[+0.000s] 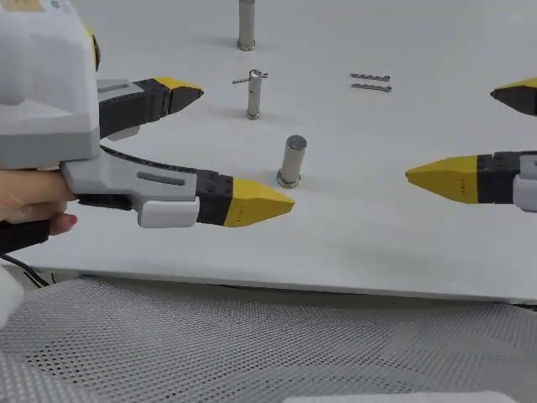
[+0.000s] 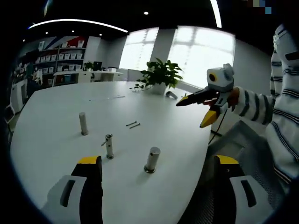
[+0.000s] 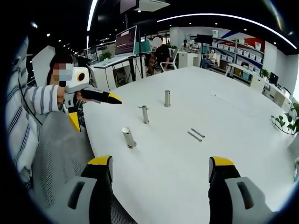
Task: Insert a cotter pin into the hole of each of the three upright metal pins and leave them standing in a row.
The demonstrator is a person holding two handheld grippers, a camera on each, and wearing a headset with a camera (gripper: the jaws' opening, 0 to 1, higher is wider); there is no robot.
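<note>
Three metal pins stand in a row on the white table: a near pin, a middle pin with a cotter pin through its top, and a far pin. Two loose cotter pins lie to the right of the row. My left gripper is open just left of the near pin, holding nothing. My right gripper is open well right of the pins, also holding nothing. In the left gripper view the near pin stands between my jaws. In the right gripper view the near pin and loose cotter pins lie ahead.
The table's front edge runs below the grippers, with a grey mesh chair seat under it. A potted plant stands at the table's far end. A striped sleeve holds the right gripper.
</note>
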